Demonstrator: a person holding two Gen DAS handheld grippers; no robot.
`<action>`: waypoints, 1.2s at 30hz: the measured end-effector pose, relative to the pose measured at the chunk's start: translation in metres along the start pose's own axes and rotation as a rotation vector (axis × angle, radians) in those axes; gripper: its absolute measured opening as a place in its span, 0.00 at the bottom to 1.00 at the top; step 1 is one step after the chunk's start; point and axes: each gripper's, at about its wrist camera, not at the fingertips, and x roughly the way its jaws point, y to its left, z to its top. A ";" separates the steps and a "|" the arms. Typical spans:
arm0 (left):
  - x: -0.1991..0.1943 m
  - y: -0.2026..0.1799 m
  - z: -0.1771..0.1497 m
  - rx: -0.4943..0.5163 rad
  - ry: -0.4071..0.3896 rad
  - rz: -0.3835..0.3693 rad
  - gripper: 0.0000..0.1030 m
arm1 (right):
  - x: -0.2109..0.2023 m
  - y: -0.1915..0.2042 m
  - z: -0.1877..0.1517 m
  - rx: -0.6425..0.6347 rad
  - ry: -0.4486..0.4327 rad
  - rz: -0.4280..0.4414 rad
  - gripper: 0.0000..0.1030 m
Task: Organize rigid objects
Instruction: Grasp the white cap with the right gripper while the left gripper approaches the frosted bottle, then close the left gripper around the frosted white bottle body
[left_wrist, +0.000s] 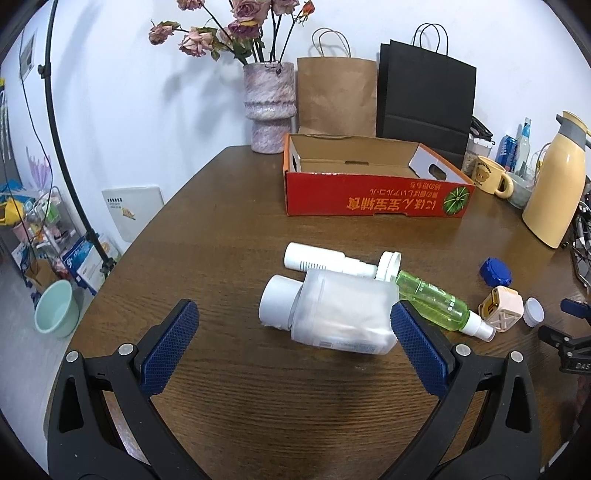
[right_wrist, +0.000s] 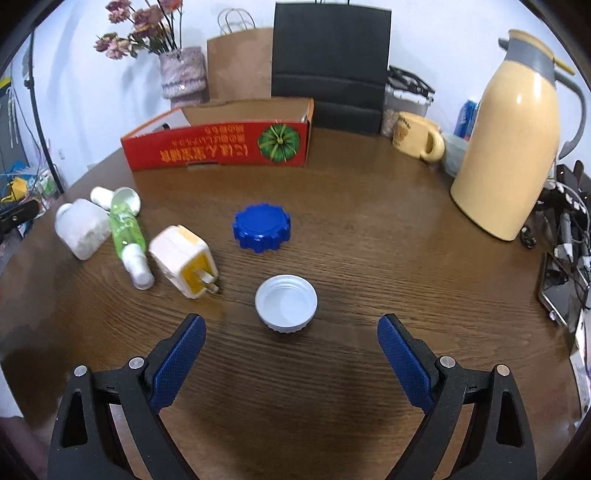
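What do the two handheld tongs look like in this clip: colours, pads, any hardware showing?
Both the left tongs and the right tongs look alike: matte black plastic arms with triangular cut-outs, silver round rivets at the joints, and blue finger pads with a fine cross-hatched texture. No cables, markings, hands or sleeves show.

In the right wrist view, the round white plastic cap (right_wrist: 286, 303) is lying at centre, the blue ridged plastic lid (right_wrist: 261, 227) behind it, the cream plug adapter (right_wrist: 183, 255) to its left.
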 end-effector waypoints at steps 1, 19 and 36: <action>0.000 -0.001 -0.001 0.001 0.003 0.001 1.00 | 0.005 -0.001 0.001 -0.009 0.012 0.002 0.95; 0.015 -0.003 -0.010 -0.001 0.066 -0.022 1.00 | 0.027 -0.002 0.019 -0.030 -0.029 0.023 0.43; 0.041 -0.018 -0.005 0.023 0.118 -0.154 0.98 | 0.021 -0.006 0.019 -0.007 -0.054 0.024 0.43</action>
